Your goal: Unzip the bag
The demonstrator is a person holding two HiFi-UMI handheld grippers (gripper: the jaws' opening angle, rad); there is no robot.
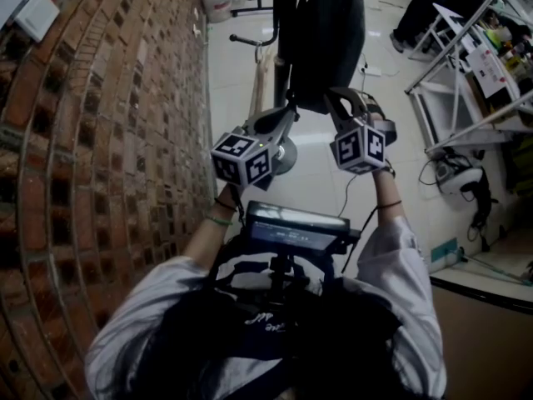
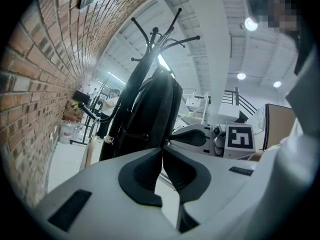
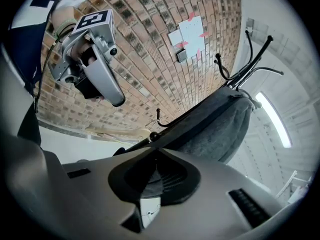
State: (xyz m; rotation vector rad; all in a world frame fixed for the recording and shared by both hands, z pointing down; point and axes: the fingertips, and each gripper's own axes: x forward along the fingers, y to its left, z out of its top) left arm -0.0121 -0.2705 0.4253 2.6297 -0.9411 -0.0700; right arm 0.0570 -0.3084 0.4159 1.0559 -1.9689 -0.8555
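Arms outstretched, the left gripper pinched the bottom edge of the hanging dark bag; the right gripper clamped its grey fabric.

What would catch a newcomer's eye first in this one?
A dark bag hanging from a coat rack beside the brick wall, top centre in the head view. The left gripper and right gripper are both held up at its lower edge, jaws closed on it.

Cropped at 12 o'clock of the head view: bag; too small to tell anywhere: its zipper.
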